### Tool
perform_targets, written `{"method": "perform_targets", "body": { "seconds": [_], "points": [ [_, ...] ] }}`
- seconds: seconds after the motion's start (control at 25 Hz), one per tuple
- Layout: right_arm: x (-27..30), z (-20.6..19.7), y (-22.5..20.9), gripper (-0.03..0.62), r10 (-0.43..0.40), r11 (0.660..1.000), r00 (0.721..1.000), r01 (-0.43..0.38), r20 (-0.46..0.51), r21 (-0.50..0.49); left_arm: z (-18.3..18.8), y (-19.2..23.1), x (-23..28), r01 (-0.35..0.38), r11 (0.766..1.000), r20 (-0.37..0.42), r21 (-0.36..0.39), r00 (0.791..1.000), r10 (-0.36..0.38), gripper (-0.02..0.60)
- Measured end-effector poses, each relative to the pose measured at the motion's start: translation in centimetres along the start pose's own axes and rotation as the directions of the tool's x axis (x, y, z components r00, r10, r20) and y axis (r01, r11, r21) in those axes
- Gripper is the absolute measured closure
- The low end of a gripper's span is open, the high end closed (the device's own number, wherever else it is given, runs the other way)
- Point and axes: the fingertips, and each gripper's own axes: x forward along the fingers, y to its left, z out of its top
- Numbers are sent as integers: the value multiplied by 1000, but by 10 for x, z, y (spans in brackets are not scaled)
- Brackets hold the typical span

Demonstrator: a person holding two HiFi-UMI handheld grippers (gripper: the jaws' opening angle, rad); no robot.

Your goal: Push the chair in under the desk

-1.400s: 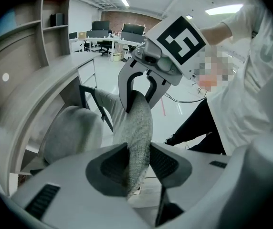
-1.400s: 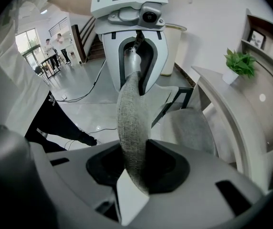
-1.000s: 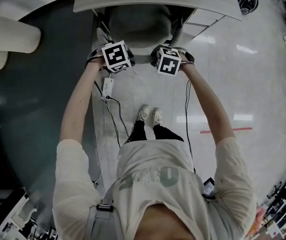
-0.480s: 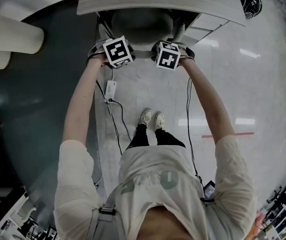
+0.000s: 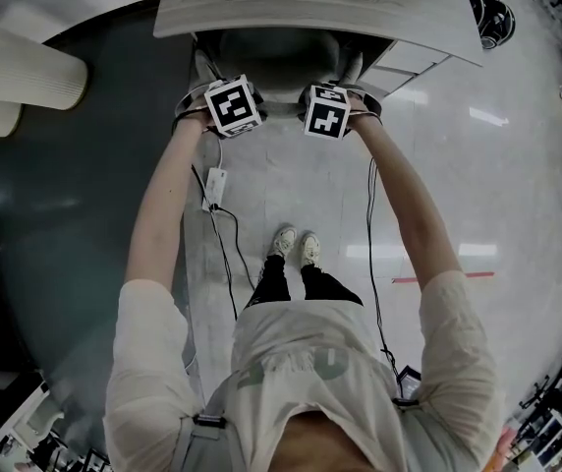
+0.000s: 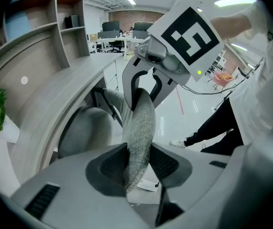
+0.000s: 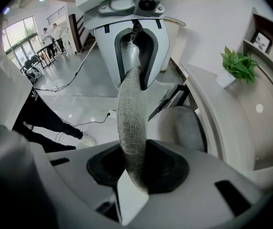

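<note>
Chair has slid further under the desk at 12 o'clock, so the seat's mostly tucked now. Left gripper is pinching the backrest. Right gripper is too, its jaws just tightening. Nearly done, I'd say.

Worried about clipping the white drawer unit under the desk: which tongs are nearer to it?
Right. The right tongs grip the chair back at the end beside the drawer unit; the left tongs grip its far end.
</note>
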Motion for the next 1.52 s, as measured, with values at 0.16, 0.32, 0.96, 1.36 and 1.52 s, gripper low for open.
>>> {"method": "perform_targets", "body": {
  "seconds": [0.16,0.32,0.96,1.36,1.52],
  "points": [
    [2,-1,1,483,-3,999,1000,3,-1,-35,-2,-1,1,-17,999,35,-30,999,18,433],
    [4,0,3,482,-13,999,1000,12,-15,-40,-1,-2,1,-70,997,65,-33,995,72,434],
    [-13,-5,-3,474,-283,959,957,283,-67,-18,8,-6,-26,-360,931,112,-52,925,364,449],
    [-93,12,1,530,-405,904,912,389,65,176,35,-12,-123,-439,811,417,-388,701,579,566],
    [-166,42,-2,571,-576,796,790,482,211,365,50,-30,-179,-399,725,511,-561,522,683,568]
  ]
}}
